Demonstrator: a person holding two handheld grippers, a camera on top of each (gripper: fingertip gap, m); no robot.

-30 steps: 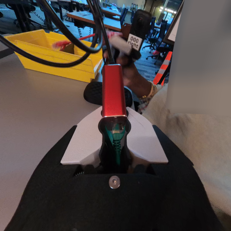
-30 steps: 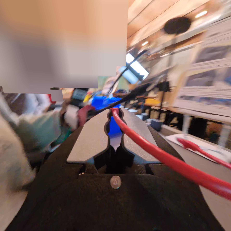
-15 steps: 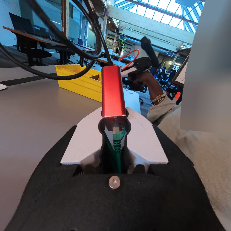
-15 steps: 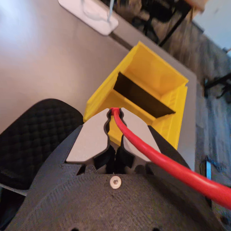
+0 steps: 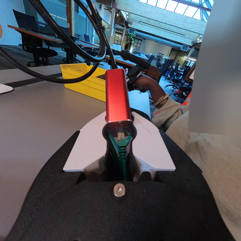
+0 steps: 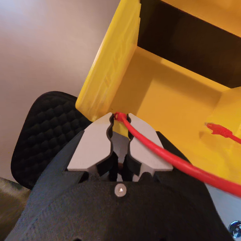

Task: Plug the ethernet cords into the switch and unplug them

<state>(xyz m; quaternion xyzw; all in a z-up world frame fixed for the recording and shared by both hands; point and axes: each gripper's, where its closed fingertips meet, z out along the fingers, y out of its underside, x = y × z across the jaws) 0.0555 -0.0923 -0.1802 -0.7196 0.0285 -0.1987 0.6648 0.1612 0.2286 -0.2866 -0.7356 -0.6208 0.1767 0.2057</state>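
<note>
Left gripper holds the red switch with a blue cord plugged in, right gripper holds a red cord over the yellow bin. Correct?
Not quite: the cord plugged into the switch is green, as the left wrist view shows. The rest stands: left gripper holds the switch, right gripper the red cord over the bin.

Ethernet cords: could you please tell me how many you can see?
2: the red cord in the right gripper over the yellow bin; the green cord plugged into the red switch.

light: bright daylight from skylights [image 5: 169, 7], far top
blur: red cord [image 6: 163, 153] smeared at right
edges: wide-angle bending
</note>
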